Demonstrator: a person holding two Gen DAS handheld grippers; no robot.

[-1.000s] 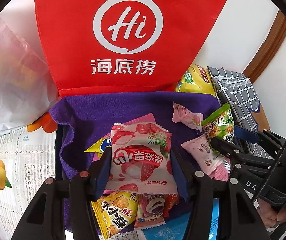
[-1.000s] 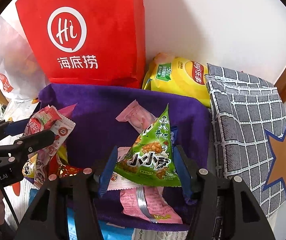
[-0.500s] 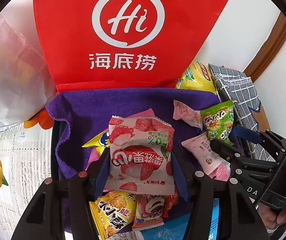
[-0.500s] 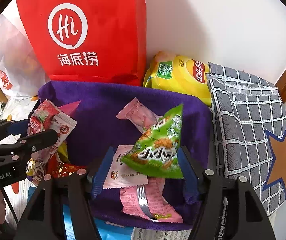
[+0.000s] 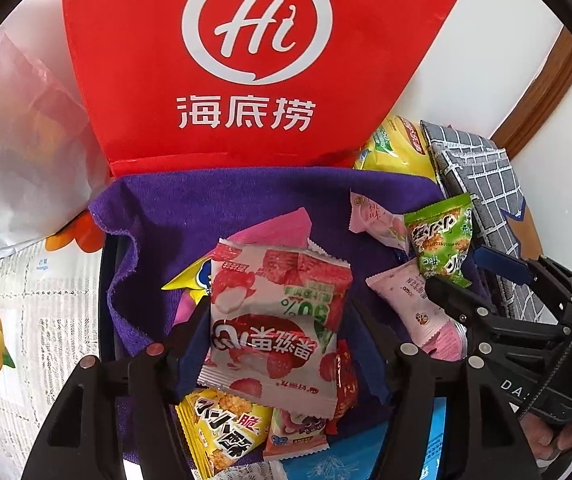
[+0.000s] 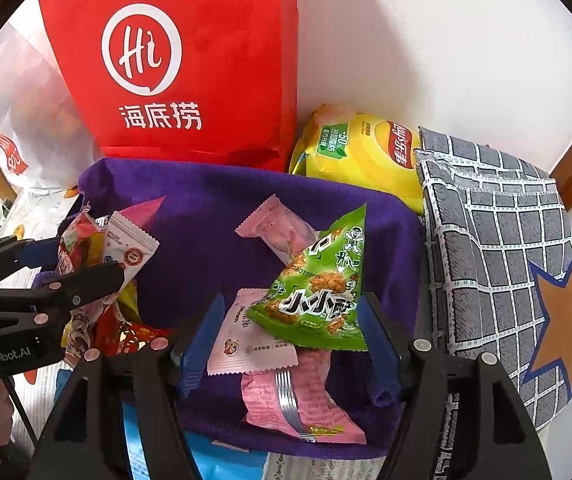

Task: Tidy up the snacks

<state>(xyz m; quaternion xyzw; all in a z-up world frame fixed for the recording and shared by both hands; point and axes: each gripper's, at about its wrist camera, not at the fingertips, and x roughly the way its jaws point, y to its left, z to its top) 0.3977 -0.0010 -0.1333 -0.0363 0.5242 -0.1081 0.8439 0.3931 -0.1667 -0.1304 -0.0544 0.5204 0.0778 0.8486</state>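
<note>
While spreading the jaws of the left hand-held gripper [image 5: 281, 308] in the left wrist view, letting go of the strawberry packet [image 5: 273, 344]: holding the jaws about half wide and opening them, with the packet between them, leaning against the left pad and clear of the right one. Leaving it tilted over the yellow packet [image 5: 221, 420] and other wrappers on the near part of the purple cloth [image 5: 213, 208], in front of the red bag [image 5: 245, 60]. Probably best holding the hand steady until clearing both pads (otherwise risking dragging the packet back up by a snagged seam), then lifting straight out rather than sideways, to avoid scattering the heap beneath.

Turning to the right wrist view, doing the same with the right hand-held gripper [image 6: 294, 300]: opening the jaws from a middling width, with the green triangular packet [image 6: 318, 300] between them but not squeezed, showing a gap at the left pad and sitting just beside the right one. Leaving it point-up on the pink packets [image 6: 253, 344] at the right side of the cloth, well apart from the strawberry packet's heap. Judging by that tall, puffy shape, likely toppling at a nudge; so opening fully before withdrawing, and backing away along the fingers' own line.
</note>
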